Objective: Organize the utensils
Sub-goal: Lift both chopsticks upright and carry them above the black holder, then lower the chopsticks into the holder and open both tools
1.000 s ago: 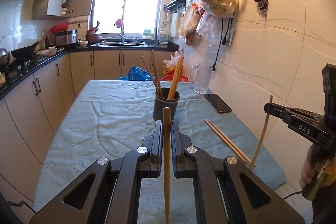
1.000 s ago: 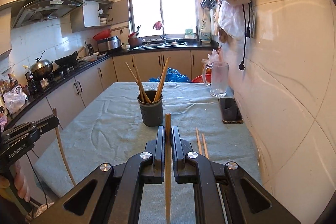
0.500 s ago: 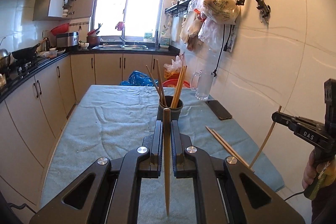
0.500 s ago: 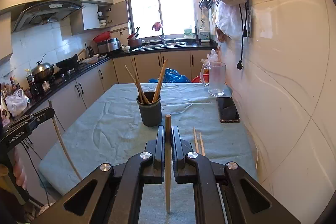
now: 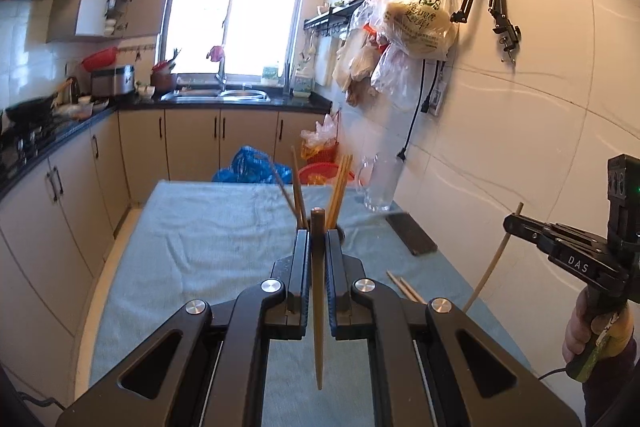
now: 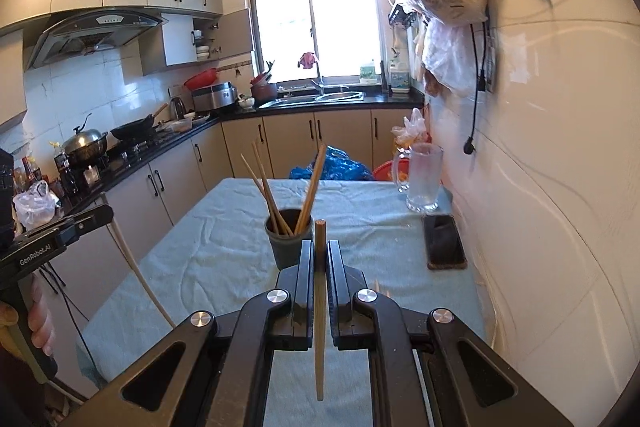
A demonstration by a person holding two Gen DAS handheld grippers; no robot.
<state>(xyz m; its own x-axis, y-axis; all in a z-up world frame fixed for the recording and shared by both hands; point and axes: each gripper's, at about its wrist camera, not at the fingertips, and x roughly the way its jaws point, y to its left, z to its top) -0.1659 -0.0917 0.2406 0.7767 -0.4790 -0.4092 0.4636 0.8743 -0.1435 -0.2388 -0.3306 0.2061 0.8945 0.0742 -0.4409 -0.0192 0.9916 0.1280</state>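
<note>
The left gripper [image 5: 318, 247] is clamped on a chopstick [image 5: 318, 307] that stands nearly upright between its closed fingers, thick end up, thin tip down. It hangs above the near end of the table [image 5: 200, 247]. The cup [image 6: 289, 241], mid-table, already has several sticks leaning out of it, fanned left and right.

The right gripper [image 6: 319, 255] is likewise shut on its own stick [image 6: 319, 311], long axis near vertical, tip down. In the left view this one looks tilted, lower end toward the table edge.

Judging by this, the step in hand is carrying both sticks to the cup. Next, each tip must be brought over the cup mouth, kept clear of the leaning sticks, lowered in, then released. A loose pair [image 5: 404, 287] lies on the cloth at near right, running near-right to far-left, yet to be collected.
</note>
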